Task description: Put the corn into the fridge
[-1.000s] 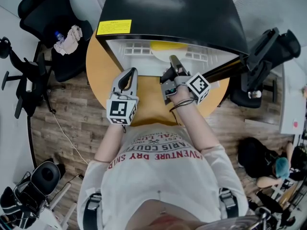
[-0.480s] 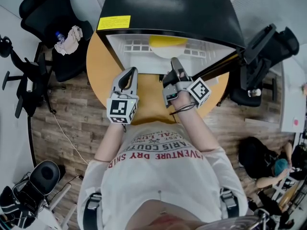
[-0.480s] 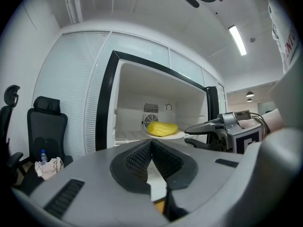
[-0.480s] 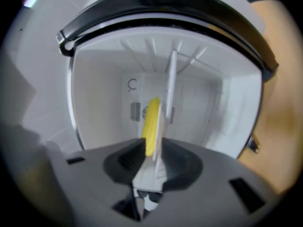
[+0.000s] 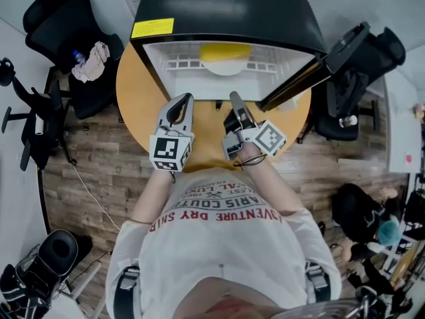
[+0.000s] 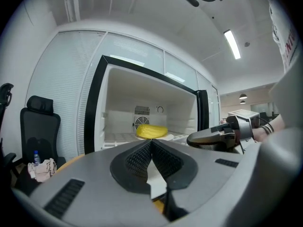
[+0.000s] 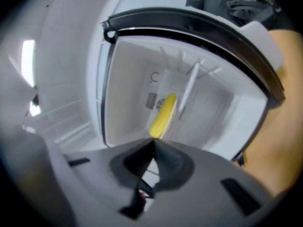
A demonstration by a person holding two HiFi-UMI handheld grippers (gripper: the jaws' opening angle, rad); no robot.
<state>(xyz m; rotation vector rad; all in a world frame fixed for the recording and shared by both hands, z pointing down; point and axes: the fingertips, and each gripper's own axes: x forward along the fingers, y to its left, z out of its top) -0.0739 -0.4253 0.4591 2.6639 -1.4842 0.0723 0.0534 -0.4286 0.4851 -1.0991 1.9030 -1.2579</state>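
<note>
A yellow corn cob [image 5: 226, 52] lies on a white plate [image 5: 226, 68] inside the open black fridge [image 5: 226, 5], which stands on a round wooden table [image 5: 136, 92]. The left gripper view shows the corn [image 6: 151, 131] deep on the shelf; the rolled right gripper view shows the corn [image 7: 163, 115] too. My left gripper [image 5: 182, 101] is shut and empty, just in front of the fridge opening. My right gripper [image 5: 234, 98] hovers beside it, outside the opening. Its jaws have just been closing and now meet with nothing between them.
The fridge door [image 5: 292, 78] stands open to the right. A black office chair [image 5: 80, 52] holding a cloth and a bottle stands at the left, another chair [image 5: 352, 72] at the right. A person sits on the floor at the lower right [image 5: 372, 224].
My right gripper has drawn back from the fridge opening toward me and rolled. Its jaws opened and then shut empty. The left gripper also came back slightly.
</note>
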